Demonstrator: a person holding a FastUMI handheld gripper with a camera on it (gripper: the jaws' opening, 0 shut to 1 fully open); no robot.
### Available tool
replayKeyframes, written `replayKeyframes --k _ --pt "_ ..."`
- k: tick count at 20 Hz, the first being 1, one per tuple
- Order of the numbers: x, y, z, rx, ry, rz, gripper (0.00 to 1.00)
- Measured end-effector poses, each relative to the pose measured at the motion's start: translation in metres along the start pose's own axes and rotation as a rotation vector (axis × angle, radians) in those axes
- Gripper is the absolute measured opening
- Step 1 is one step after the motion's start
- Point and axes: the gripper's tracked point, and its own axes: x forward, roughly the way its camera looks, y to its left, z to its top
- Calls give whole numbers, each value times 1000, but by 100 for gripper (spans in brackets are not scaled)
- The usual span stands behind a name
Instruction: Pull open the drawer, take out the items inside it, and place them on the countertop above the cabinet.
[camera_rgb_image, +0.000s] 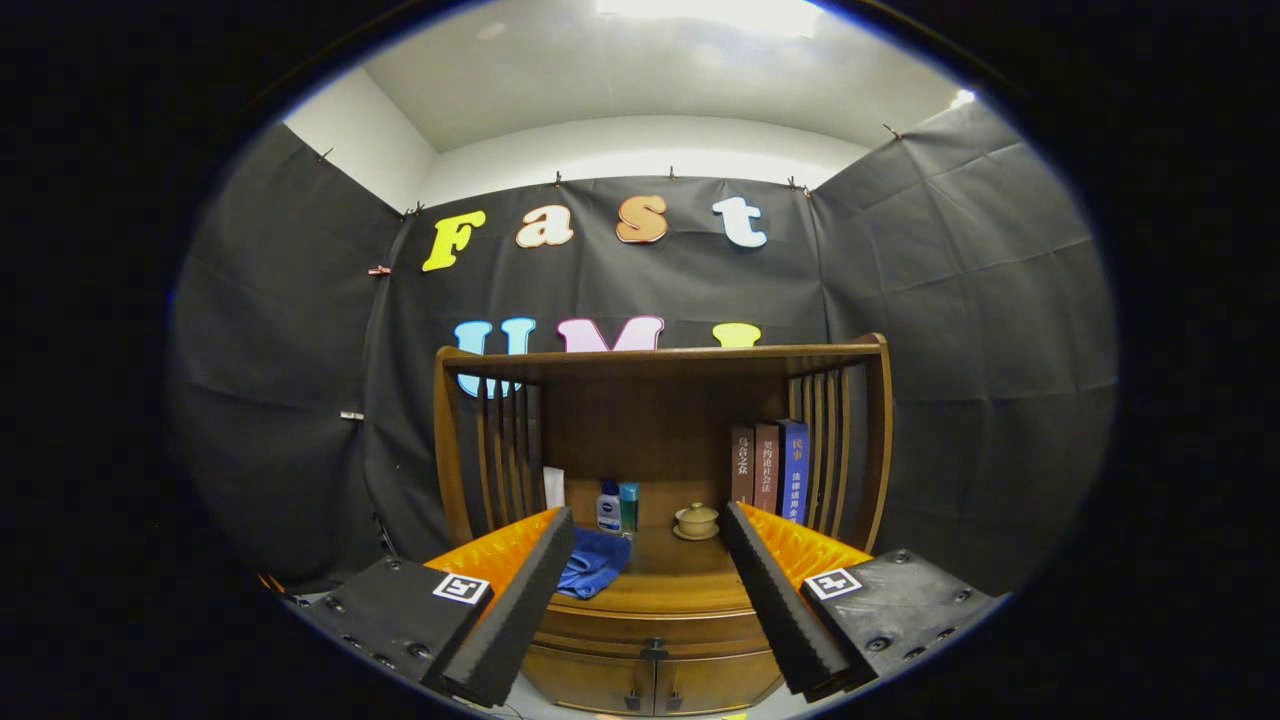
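Observation:
A wooden cabinet stands ahead of me with a shelf hutch on top. Its drawer (655, 630) sits closed under the countertop (680, 575), with a small dark knob (655, 648) at its middle. My gripper (648, 530) hovers open in front of the cabinet, its fingers spread wide to either side of the countertop, nothing between them. On the countertop lie a blue cloth (592, 565), a small white bottle (608, 508) with a teal bottle (629, 507) beside it, and a lidded tan cup on a saucer (696, 521). The drawer's contents are hidden.
Three upright books (768, 472) lean at the right of the hutch, against slatted side rails. A white object (553, 487) stands at the back left. Two lower cabinet doors (655, 685) sit beneath the drawer. Black cloth walls surround the cabinet.

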Motion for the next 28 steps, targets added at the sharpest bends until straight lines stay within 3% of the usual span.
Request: replayKeyframes --k 28 --pt "74 -14 -298 89 495 -94 99"
